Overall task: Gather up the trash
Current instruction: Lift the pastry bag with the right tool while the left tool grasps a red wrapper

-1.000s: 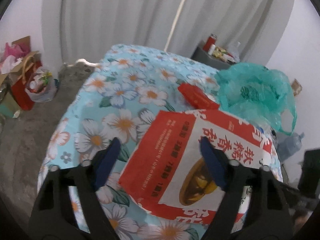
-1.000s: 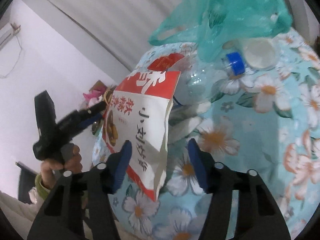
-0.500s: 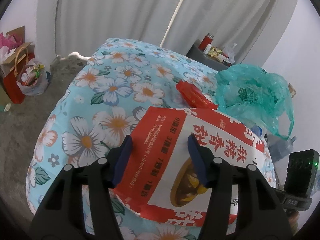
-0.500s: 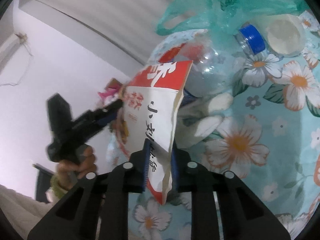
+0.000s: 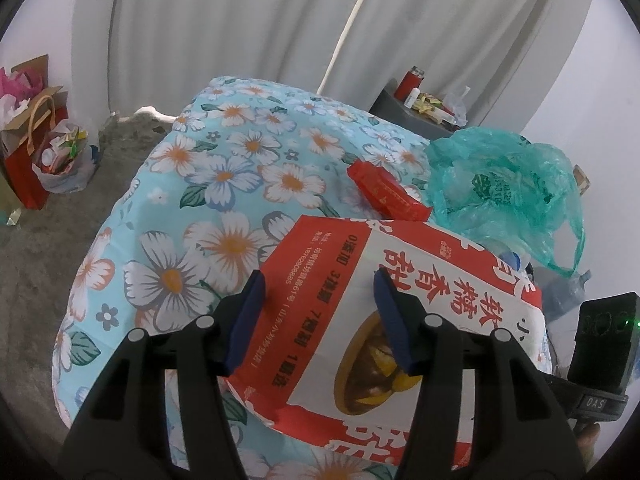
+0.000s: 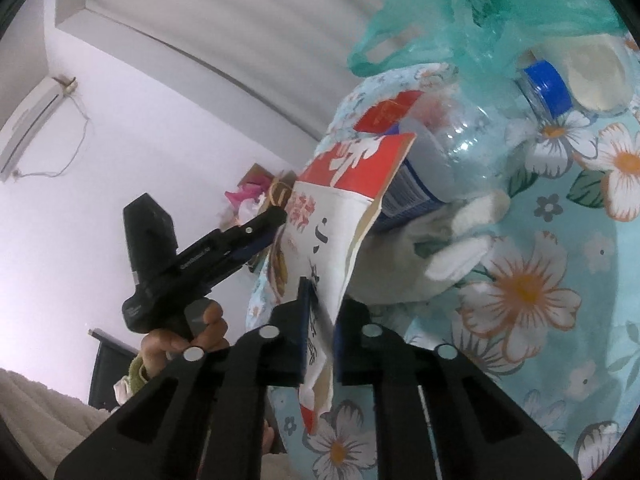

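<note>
The right gripper (image 6: 320,320) is closing its blue pads on the lower edge of the red-and-white snack bag (image 5: 400,320), pinching the paper. The left gripper (image 5: 320,316) stands half open around the bag's corner, and I cannot tell whether its pads press it. The bag stands tilted over the floral tablecloth (image 5: 224,184), near a clear bottle (image 6: 472,136), a red packet (image 5: 386,190) and a green plastic bag (image 5: 504,192).
</note>
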`<action>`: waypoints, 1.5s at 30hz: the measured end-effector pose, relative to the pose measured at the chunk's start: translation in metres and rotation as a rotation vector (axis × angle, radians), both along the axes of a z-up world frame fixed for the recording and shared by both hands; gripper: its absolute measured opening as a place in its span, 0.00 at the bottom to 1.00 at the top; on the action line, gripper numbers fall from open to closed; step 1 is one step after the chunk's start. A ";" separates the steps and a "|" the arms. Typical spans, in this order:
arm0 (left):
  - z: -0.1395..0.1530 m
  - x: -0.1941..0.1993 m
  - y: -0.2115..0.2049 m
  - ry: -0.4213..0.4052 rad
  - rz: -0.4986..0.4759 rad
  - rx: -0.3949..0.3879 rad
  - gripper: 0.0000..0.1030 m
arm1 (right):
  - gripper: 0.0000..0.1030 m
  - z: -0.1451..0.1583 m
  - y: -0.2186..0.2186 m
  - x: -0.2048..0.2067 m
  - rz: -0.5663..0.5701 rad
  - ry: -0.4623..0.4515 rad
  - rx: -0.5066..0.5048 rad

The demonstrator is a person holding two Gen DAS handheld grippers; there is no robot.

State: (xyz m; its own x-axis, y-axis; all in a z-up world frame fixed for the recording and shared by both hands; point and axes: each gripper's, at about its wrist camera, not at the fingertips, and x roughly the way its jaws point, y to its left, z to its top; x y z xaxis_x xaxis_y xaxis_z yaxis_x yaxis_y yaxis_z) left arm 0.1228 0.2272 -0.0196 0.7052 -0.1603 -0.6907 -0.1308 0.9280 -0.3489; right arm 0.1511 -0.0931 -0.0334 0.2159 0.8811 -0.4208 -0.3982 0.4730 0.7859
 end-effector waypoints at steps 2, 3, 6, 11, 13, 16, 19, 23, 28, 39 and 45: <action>0.005 -0.001 0.000 -0.011 -0.004 0.002 0.50 | 0.05 -0.001 -0.003 0.001 0.008 0.008 0.039; 0.010 0.000 0.000 -0.029 -0.005 0.005 0.50 | 0.04 -0.001 -0.006 0.001 0.009 0.008 0.053; 0.028 0.004 -0.001 -0.076 -0.020 0.019 0.50 | 0.04 -0.004 -0.015 0.001 0.005 0.027 0.091; 0.051 0.043 -0.002 -0.068 -0.082 0.006 0.50 | 0.04 -0.008 -0.033 -0.001 0.001 0.049 0.159; 0.050 0.073 0.006 -0.016 -0.109 -0.043 0.50 | 0.04 -0.007 -0.042 -0.003 -0.001 0.044 0.185; 0.037 0.111 0.013 0.065 -0.153 -0.140 0.50 | 0.04 -0.006 -0.053 -0.006 -0.006 0.045 0.227; 0.014 0.152 0.023 0.165 -0.179 -0.227 0.50 | 0.04 -0.004 -0.061 -0.011 -0.011 0.041 0.262; -0.017 0.185 0.032 0.252 -0.149 -0.287 0.50 | 0.04 -0.004 -0.074 -0.015 -0.033 0.042 0.295; -0.036 0.202 0.023 0.288 -0.148 -0.230 0.50 | 0.04 -0.015 -0.088 -0.012 -0.079 0.080 0.318; -0.044 0.203 0.023 0.271 -0.113 -0.242 0.03 | 0.04 -0.015 -0.101 -0.011 -0.115 0.084 0.341; -0.021 0.184 0.015 0.174 -0.153 -0.198 0.00 | 0.04 -0.010 -0.105 -0.021 -0.116 0.064 0.339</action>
State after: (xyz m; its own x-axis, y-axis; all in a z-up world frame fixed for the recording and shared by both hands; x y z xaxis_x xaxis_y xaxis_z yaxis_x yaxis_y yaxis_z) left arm 0.3065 0.2422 -0.0403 0.5362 -0.3992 -0.7438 -0.0684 0.8577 -0.5096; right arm 0.1305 -0.1982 -0.0436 0.3057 0.9439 -0.1250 -0.3020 0.2206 0.9274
